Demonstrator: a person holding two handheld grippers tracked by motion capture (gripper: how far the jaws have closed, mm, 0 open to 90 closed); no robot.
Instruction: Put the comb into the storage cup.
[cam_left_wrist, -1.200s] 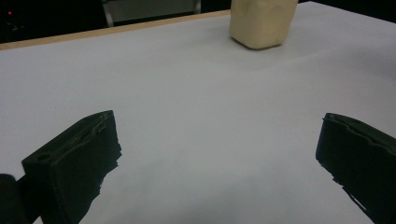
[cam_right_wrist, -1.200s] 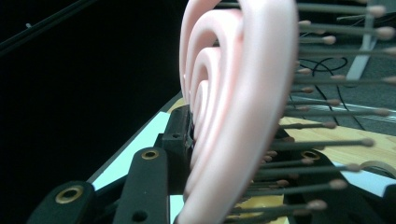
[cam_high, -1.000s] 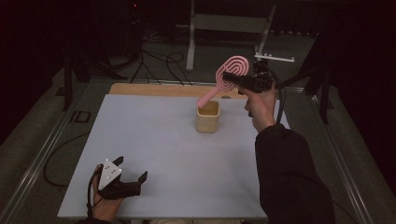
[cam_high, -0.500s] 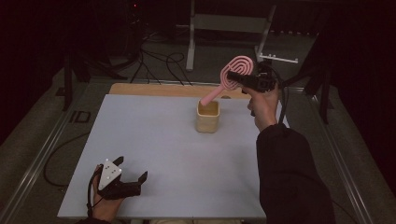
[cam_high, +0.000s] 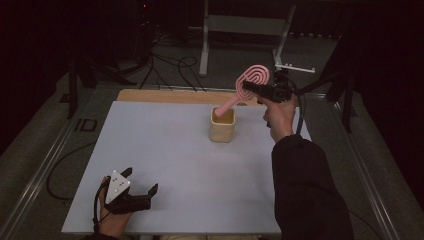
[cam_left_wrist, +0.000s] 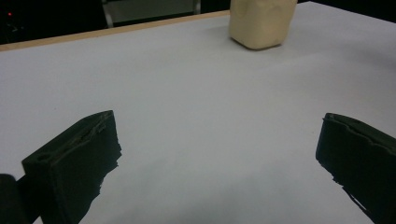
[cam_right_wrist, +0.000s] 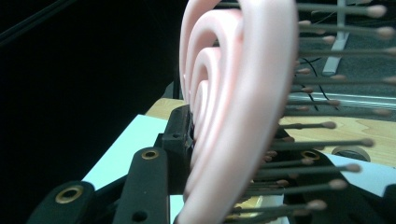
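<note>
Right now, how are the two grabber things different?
The right gripper is up in the air, shut on a pink hairbrush over the cup. The left gripper sits low on the table, open and holding nothing. Both are black, each in a hand.

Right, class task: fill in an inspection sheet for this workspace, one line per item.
Surface: pale table, wooden strip along its far edge.
Job's things: pink brush, handle tip at the cup mouth.
Clutter: nothing seen.
Grippers: right gripper shut on brush head; left gripper open, at the near edge.
Cables: black cables on the floor beyond the table.
Surroundings: dark room, metal stand behind.
</note>
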